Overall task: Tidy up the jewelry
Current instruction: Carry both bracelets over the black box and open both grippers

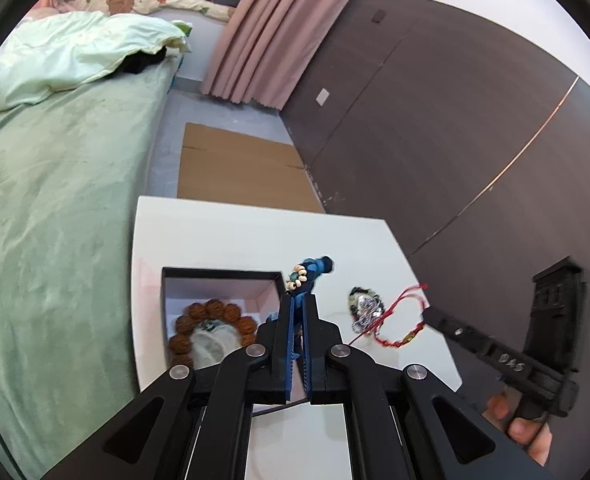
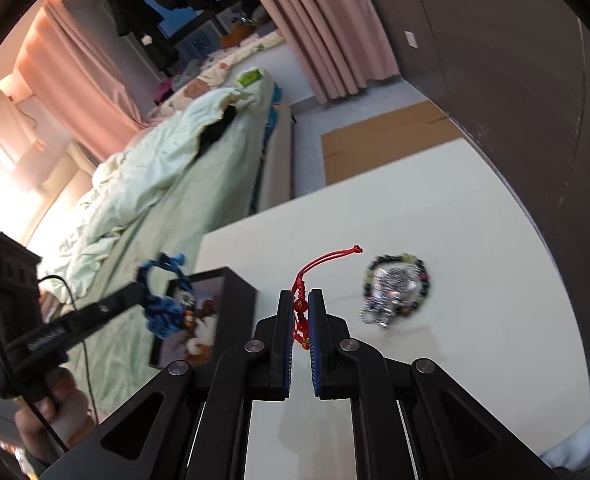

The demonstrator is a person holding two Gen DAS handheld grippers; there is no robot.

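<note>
My left gripper (image 1: pixel 299 300) is shut on a blue braided bracelet (image 1: pixel 309 270) with pale beads, held above the right wall of the black jewelry box (image 1: pixel 219 274). It also shows in the right wrist view (image 2: pixel 165 300). The box holds a brown bead bracelet (image 1: pixel 215 312). My right gripper (image 2: pixel 302 300) is shut on a red cord bracelet (image 2: pixel 305 280), lifted over the white table (image 2: pixel 455 220); the cord also shows in the left wrist view (image 1: pixel 395 312). A dark bead bracelet with a silver piece (image 2: pixel 395 292) lies on the table.
A green bed (image 1: pixel 55 200) runs along the table's left side. Cardboard (image 1: pixel 239 168) lies on the floor beyond the table. A dark wall panel (image 1: pixel 455 120) stands to the right, pink curtains (image 1: pixel 263 32) behind.
</note>
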